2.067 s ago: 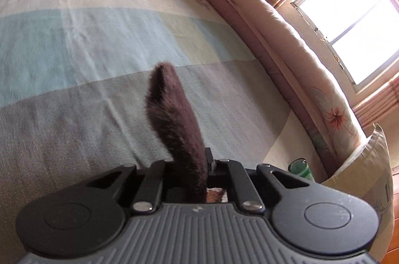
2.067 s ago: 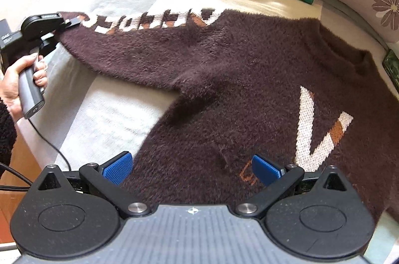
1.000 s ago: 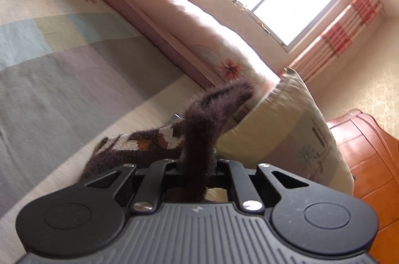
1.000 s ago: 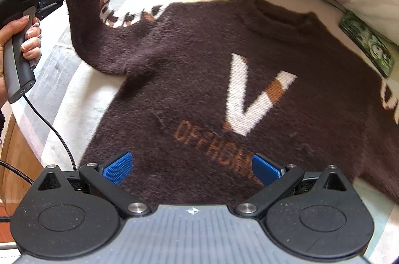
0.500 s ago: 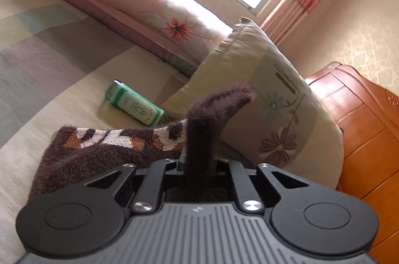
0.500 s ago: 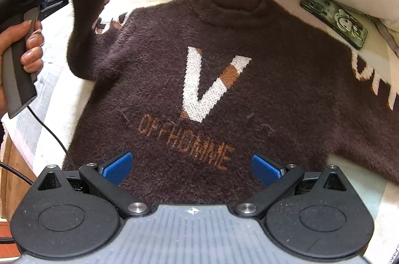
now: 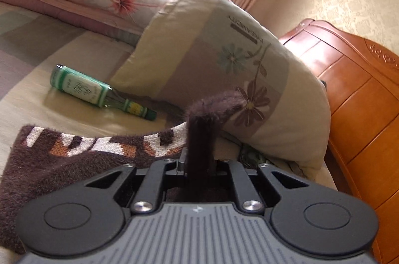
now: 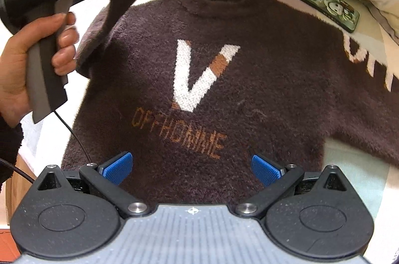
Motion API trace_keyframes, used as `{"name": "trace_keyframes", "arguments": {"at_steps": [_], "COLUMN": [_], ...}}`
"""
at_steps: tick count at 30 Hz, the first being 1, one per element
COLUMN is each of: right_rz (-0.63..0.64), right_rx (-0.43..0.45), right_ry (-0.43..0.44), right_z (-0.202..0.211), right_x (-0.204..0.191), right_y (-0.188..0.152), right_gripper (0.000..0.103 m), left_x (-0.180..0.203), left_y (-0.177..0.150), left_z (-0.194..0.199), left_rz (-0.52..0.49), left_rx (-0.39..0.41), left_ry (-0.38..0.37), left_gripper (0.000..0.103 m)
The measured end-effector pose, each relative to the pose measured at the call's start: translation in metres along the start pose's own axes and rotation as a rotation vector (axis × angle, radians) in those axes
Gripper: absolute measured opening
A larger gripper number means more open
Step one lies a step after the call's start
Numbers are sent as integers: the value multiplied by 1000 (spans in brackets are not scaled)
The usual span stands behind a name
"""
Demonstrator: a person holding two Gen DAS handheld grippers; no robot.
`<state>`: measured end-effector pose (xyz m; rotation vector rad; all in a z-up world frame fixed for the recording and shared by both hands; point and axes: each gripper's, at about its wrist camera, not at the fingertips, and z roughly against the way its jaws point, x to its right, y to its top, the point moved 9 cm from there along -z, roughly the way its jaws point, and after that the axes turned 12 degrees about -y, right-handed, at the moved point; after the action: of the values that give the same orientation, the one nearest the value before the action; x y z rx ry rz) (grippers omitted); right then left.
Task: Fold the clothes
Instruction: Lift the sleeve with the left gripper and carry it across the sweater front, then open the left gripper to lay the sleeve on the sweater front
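Left wrist: my left gripper (image 7: 199,161) is clamped on the sleeve (image 7: 199,129), cuff sticking up past the tips; the lettered stretch trails toward the bed's left edge, near the bottle (image 7: 99,90) and pillow (image 7: 224,59); I judge the fuzzy knit could slip out if I tug, or drag the sweater askew. Right wrist: the sweater (image 8: 224,79) lies face up mid-bed, collar toward the pillow, phone (image 8: 324,4) just beside its shoulder; my right gripper (image 8: 192,168) hangs wide, empty, over the hem.
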<state>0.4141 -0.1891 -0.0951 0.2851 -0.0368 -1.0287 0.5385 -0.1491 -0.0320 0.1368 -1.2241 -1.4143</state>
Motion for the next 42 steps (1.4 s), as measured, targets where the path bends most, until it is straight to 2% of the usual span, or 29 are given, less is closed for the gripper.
{"name": "trace_keyframes", "arguments": {"at_steps": [19, 37, 42], "right_rz": [-71, -149, -150], "right_rx": [-38, -39, -32], "right_ry": [-25, -63, -69], "right_z": [-1, -1, 2], "right_x": [12, 37, 39], "right_y": [-16, -29, -32], "right_gripper": [103, 103, 103], "left_x": [42, 51, 55], "left_y": [-35, -60, -70], "left_z": [-60, -102, -109], "left_rz": [-66, -71, -84], "left_rx": [-120, -157, -197], "left_ry": [-83, -81, -84], "left_gripper": [9, 9, 9]}}
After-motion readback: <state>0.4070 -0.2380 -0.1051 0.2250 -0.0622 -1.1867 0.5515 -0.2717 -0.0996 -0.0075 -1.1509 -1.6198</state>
